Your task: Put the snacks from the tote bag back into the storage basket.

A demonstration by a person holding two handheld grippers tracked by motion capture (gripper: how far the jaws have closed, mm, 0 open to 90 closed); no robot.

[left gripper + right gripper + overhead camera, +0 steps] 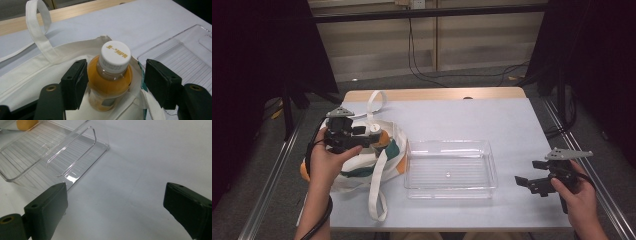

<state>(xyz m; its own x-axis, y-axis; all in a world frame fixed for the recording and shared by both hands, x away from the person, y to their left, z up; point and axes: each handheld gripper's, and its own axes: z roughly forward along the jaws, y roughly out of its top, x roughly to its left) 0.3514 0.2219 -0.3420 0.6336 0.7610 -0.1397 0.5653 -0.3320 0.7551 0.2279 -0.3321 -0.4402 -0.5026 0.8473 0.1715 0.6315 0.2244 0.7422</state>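
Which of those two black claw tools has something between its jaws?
The left gripper: its open jaws flank an orange drink bottle in the cloth bag. The right gripper gapes over bare table.

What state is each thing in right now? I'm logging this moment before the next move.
Bottle: capped, upright in the bag's mouth, holding orange liquid.
Cloth bag: lying on the table, mouth open around the bottle.
Clear tray: empty, flat on the table.
Left gripper: open, jaws either side of the bottle, one touching it.
Right gripper: open, nothing between its jaws, over bare table beside the tray.

Overhead camera, two close jaw-level views
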